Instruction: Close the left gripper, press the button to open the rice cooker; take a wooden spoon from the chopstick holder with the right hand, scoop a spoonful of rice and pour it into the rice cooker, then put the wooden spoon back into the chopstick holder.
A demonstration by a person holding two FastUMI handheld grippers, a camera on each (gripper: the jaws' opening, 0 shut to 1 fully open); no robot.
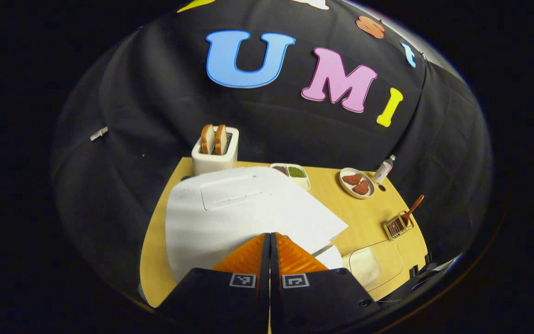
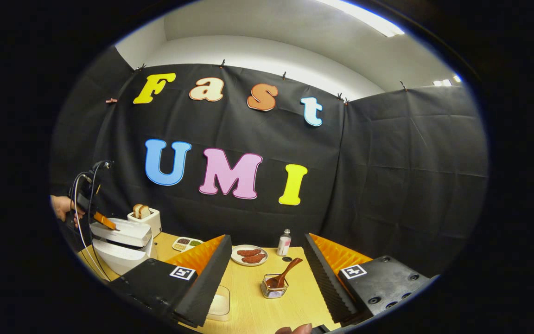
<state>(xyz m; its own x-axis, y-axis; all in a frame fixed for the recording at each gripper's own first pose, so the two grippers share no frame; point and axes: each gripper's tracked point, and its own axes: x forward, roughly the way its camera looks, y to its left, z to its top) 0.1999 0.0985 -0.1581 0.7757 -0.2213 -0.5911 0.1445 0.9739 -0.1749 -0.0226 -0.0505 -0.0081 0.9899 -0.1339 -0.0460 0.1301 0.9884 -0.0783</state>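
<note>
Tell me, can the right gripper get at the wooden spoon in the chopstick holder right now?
Probably yes. The right gripper is open, and the wooden spoon stands in the chopstick holder straight ahead between its fingers, with nothing between.

Bare table [image 2: 253,297] lies before the chopstick holder [image 2: 274,287].

We see the left gripper [image 1: 269,241] with its two fingers pressed flat together, no gap between them, pointing forward and downward; in the right gripper view the same gripper [image 2: 107,226] sits far off at the left edge, tilted down, gripped from behind by a hand [image 2: 63,207] with cables looping off its top; the right gripper [image 2: 267,255] hangs level with its fingers spread wide and nothing between them; a fingertip [image 2: 295,330] peeks in at the bottom edge.
</note>
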